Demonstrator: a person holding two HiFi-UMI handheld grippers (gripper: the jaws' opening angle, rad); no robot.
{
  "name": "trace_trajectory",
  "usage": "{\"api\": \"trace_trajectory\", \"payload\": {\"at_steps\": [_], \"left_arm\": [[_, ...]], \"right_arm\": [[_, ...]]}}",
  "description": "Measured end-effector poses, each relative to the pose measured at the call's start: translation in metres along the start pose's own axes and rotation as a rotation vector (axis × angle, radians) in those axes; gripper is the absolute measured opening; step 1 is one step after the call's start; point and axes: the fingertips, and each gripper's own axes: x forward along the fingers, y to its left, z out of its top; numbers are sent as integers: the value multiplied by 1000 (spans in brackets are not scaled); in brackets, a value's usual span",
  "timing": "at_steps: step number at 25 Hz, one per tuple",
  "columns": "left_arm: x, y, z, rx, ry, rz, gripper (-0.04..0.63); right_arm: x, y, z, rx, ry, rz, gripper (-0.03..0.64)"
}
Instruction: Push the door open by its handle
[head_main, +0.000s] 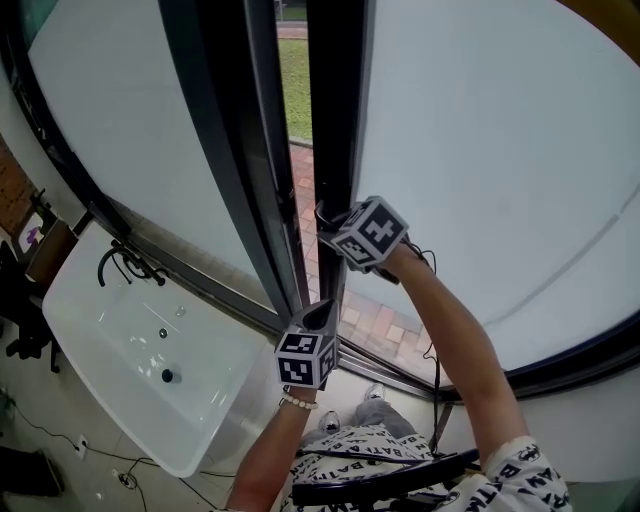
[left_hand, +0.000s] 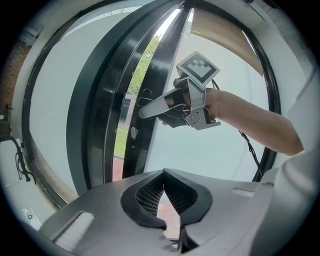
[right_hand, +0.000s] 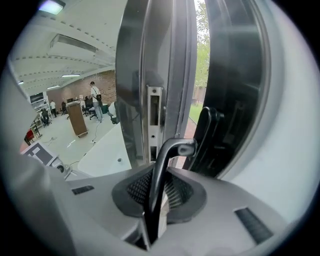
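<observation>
The dark-framed glass door (head_main: 335, 120) stands ajar, with grass and brick paving showing through the gap. My right gripper (head_main: 326, 220) is at the door's edge, shut on the curved metal lever handle (right_hand: 172, 150); the lever runs down between the two pads. From the left gripper view, the right gripper (left_hand: 145, 112) reaches across to the dark door frame (left_hand: 150, 75). My left gripper (head_main: 322, 312) hangs lower, in front of the gap, apart from the door. Its fingertips meet and hold nothing (left_hand: 163, 175).
A white basin (head_main: 150, 370) with a black tap (head_main: 120, 262) stands low at the left. A fixed frosted pane (head_main: 130, 130) flanks the gap. The person's shoes (head_main: 375, 392) are below the door. A black outer handle (right_hand: 205, 135) shows beyond the lever.
</observation>
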Motion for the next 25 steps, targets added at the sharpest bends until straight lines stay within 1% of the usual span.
{"api": "trace_trajectory", "payload": {"at_steps": [6,11,15,20,25], "left_arm": [[15,-5,13,3,2,21,-12],[19,-14,28,-8,10,16,-12],[31,-15,20,-3,14,17,-12],[46,-18,20,-2,10,25,-12],[67,-16,28,3,13,58,-12]], "right_arm": [[-5,-21,0,2,1,-19,46],[-15,-37,11,-2,12,-49,46],[-9,-52,0,11,10,-69,46],[-6,-75,-12,35,11,-90,44],[-9,-109,-15,58,16,-108,44]]}}
